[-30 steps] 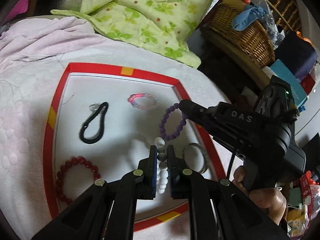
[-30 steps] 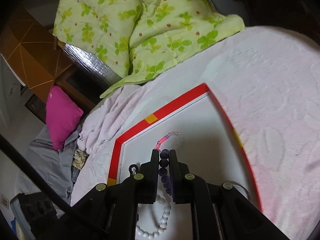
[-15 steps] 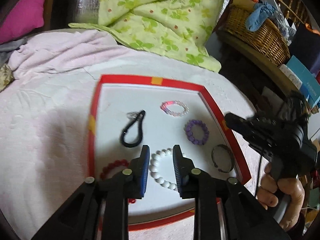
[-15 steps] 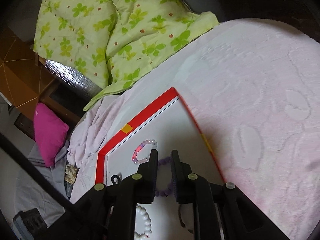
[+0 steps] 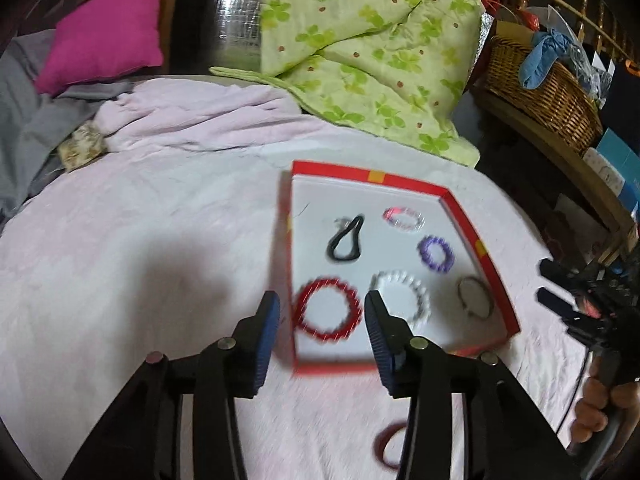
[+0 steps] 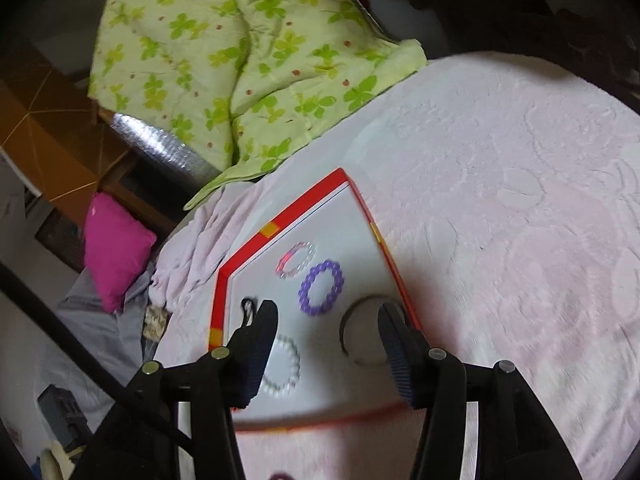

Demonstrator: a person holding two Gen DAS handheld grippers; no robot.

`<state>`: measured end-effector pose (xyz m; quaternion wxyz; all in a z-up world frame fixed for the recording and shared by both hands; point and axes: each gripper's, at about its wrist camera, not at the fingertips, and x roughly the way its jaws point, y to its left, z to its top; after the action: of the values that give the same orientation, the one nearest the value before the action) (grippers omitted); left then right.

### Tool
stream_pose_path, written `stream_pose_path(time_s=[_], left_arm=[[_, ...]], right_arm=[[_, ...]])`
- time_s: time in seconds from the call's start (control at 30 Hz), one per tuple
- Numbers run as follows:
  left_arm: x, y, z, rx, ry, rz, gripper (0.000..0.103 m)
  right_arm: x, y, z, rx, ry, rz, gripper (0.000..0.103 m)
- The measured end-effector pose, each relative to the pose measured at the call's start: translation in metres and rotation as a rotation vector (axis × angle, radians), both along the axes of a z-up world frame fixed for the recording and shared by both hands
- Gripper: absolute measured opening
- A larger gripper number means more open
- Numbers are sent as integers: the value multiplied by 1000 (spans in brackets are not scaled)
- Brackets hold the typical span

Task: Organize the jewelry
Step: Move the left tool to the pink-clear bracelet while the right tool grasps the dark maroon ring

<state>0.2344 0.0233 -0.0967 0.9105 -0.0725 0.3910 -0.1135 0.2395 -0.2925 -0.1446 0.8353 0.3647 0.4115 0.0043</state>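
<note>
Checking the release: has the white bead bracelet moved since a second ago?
Yes. The white bead bracelet left the left gripper fingers and now lies round in the tray.

A shallow white tray with a red rim (image 5: 460, 204) lies flat on the bed. Six bracelets rest apart on its white floor. At the far side lie a black cord loop (image 5: 347, 239) and a pink and clear bead bracelet (image 5: 404, 218). A purple bead bracelet (image 5: 436, 254) sits at the middle right. Along the near side lie a dark red bead bracelet (image 5: 328, 314), a white pearl bead bracelet (image 5: 402, 294) and a thin metal bangle (image 5: 475, 296). Another dark red ring (image 5: 388, 446), blurred, lies outside the tray on the cover.
</note>
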Motion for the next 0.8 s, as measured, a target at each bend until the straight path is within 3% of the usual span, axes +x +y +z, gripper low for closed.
stream_pose_path(time_s=[0.1,0.23,0.43,0.57,0.8], left_arm=[[-23,1,-5,62,-7,4,58],[-55,1,-14,143,-3,-24,59],[-107,7,-27,202,1,-66,63],[-130,7,-38,249,11,-104,63],[-131,4,-41,249,28,-128,63]], right_arm=[[-32,0,4,-15,1,6,56],[-71,4,-2,-23,48,39,56],[-101,26,-16,-42,106,144,56],[-100,51,-26,-51,127,240,56],[-84,109,-27,-76,51,439,55]])
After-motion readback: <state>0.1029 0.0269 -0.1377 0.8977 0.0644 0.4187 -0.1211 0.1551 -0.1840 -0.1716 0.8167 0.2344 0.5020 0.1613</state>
